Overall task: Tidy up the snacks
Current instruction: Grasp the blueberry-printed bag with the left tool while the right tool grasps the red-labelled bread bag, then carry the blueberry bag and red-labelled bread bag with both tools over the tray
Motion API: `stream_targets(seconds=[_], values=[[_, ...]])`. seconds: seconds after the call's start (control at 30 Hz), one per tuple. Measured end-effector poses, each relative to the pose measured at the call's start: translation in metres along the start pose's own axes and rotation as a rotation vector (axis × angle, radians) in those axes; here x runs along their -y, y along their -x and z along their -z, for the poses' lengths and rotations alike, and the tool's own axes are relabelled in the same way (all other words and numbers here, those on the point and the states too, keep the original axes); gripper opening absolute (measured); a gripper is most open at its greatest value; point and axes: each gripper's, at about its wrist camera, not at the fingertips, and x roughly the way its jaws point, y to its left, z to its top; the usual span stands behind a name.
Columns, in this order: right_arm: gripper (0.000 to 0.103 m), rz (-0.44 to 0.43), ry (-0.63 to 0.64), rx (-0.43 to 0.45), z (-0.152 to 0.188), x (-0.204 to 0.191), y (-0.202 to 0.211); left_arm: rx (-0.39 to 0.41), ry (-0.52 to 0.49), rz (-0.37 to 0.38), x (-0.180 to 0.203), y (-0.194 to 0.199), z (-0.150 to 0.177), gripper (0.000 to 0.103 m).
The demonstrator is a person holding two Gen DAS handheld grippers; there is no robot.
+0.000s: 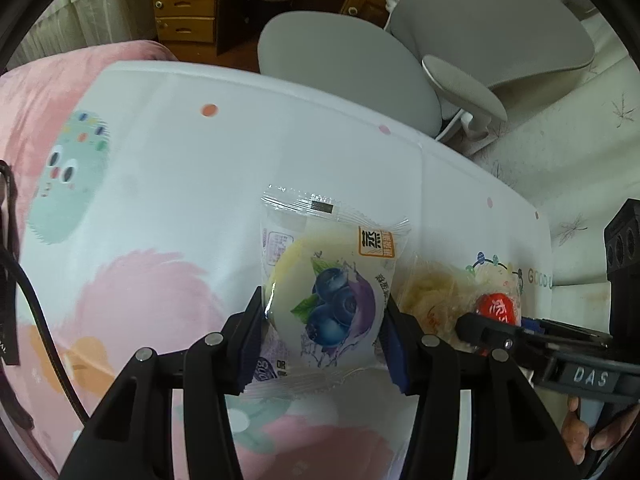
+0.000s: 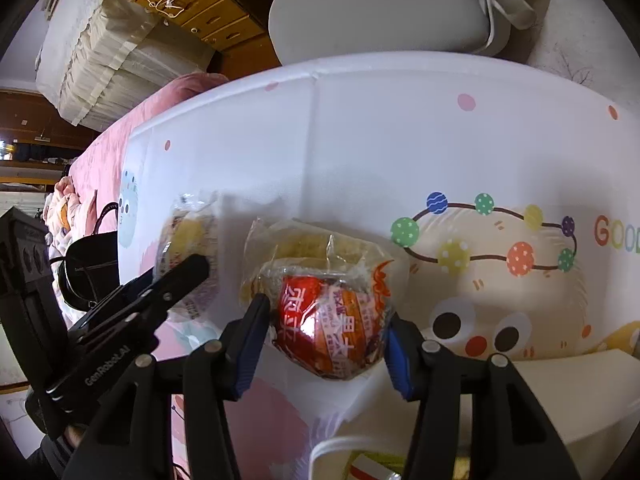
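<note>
A clear packet with a round pale cake and a blueberry picture (image 1: 332,300) lies on the cartoon-print tablecloth (image 1: 180,184). My left gripper (image 1: 323,300) points steeply down over it, with its blue pads pressed against both sides of the packet. To its right lies a packet with a red and orange label (image 2: 332,320). My right gripper (image 2: 328,312) is closed around that one, its pads touching the wrapper on both sides. Each gripper shows in the other's view: the right one's fingertips (image 1: 466,322) and the left one's fingertips (image 2: 196,266), with the blueberry packet (image 2: 188,240) blurred behind.
A grey office chair (image 1: 348,72) stands just past the table's far edge, with wooden drawers (image 1: 184,4) behind. Pink bedding (image 1: 48,92) lies to the left, beside a black bag (image 2: 92,264). A white box (image 2: 560,392) and a white container rim (image 2: 332,446) sit near the right gripper.
</note>
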Motion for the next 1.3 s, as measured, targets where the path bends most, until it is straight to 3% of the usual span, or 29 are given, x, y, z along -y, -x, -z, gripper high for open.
stream_targets(seconds=[0.33,0.6,0.97,1.17,1.3], values=[[0.053,-0.012,0.007,0.095,0.013,-0.02,0.037,0.011,0.014,0.019,-0.016,0.048,0.027,0.051],[0.053,-0.035,-0.002,0.179,0.05,-0.031,0.086,0.026,-0.052,0.073,-0.002,0.086,0.061,0.051],[0.053,-0.043,-0.107,0.287,0.135,-0.005,0.14,0.071,-0.224,0.205,0.053,0.114,0.104,0.051],[0.053,-0.066,-0.219,0.314,0.188,0.029,0.149,0.057,-0.329,0.284,0.095,0.116,0.131,0.051],[0.054,-0.086,-0.288,0.341,0.22,0.053,0.149,0.004,-0.388,0.324,0.126,0.11,0.151,0.051]])
